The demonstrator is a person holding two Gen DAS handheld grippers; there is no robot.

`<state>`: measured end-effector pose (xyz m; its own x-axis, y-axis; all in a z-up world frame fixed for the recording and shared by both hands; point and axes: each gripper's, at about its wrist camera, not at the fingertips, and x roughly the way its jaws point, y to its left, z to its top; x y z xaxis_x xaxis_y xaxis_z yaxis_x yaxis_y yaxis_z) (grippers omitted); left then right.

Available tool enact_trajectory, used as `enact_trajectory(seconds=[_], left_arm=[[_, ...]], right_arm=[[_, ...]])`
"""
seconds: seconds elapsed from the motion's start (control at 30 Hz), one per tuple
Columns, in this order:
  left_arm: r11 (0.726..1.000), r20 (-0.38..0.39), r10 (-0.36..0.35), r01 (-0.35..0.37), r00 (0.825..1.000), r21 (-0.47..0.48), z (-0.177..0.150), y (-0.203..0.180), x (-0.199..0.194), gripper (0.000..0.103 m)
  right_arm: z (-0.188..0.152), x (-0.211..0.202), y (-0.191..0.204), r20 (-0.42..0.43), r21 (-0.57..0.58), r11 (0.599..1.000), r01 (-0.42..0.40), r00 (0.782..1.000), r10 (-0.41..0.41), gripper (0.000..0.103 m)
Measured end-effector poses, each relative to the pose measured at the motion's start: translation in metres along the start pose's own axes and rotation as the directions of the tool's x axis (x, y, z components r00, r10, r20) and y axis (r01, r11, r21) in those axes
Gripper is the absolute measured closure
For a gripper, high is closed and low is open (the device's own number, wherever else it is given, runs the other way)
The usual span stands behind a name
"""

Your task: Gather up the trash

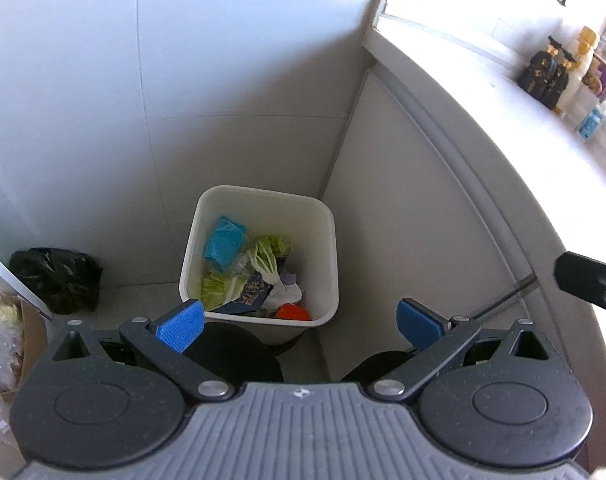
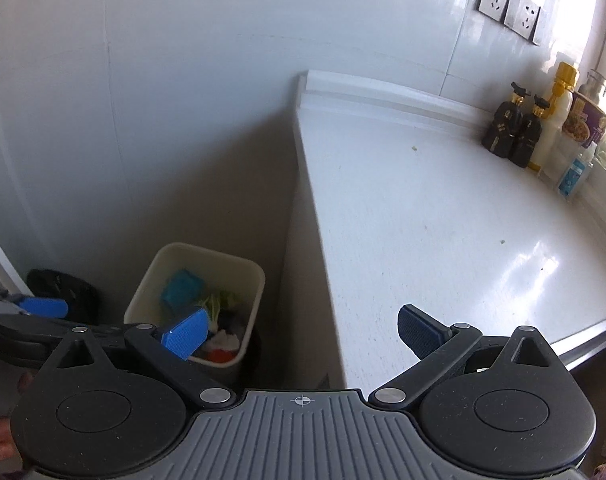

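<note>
Hovering left gripper [image 1: 301,326]: above the bin, fingers wide apart, nothing between them.
Right gripper [image 2: 303,334]: fingers also spread, empty, over the counter [image 2: 443,220] edge.
Trash bin [image 1: 327,272]: on the floor in the corner beside the counter, holding green leaves [image 1: 269,250], blue wrapper [image 1: 225,240], red piece [image 1: 293,313].
Black bag [image 1: 57,278]: left of the bin, apart.

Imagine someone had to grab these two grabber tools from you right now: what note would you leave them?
Left gripper: open, empty, above the white bin.
Right gripper: open, empty, over the edge of the white counter.
The bin stands on the floor in the corner beside the counter and already holds trash: blue wrapper, green leaves, something orange.
Black bag sits on the floor left of the bin.
Left: a few tiny specks on the counter, such as one. Bottles stand at the back.
</note>
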<state>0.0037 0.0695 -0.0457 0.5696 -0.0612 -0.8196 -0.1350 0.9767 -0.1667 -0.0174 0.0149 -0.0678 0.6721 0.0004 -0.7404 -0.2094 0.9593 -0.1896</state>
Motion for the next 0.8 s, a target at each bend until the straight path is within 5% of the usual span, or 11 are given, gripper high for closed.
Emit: enact_trajectory(seconds=[0.8], left_arm=[[1.000, -0.002, 0.008, -0.008, 1.000, 0.019, -0.006, -0.014, 0.000, 0.001]], right_arm=[[-0.008, 0.008, -0.010, -0.017, 0.031, 0.999, -0.009, 1.000, 0.009, 0.001]])
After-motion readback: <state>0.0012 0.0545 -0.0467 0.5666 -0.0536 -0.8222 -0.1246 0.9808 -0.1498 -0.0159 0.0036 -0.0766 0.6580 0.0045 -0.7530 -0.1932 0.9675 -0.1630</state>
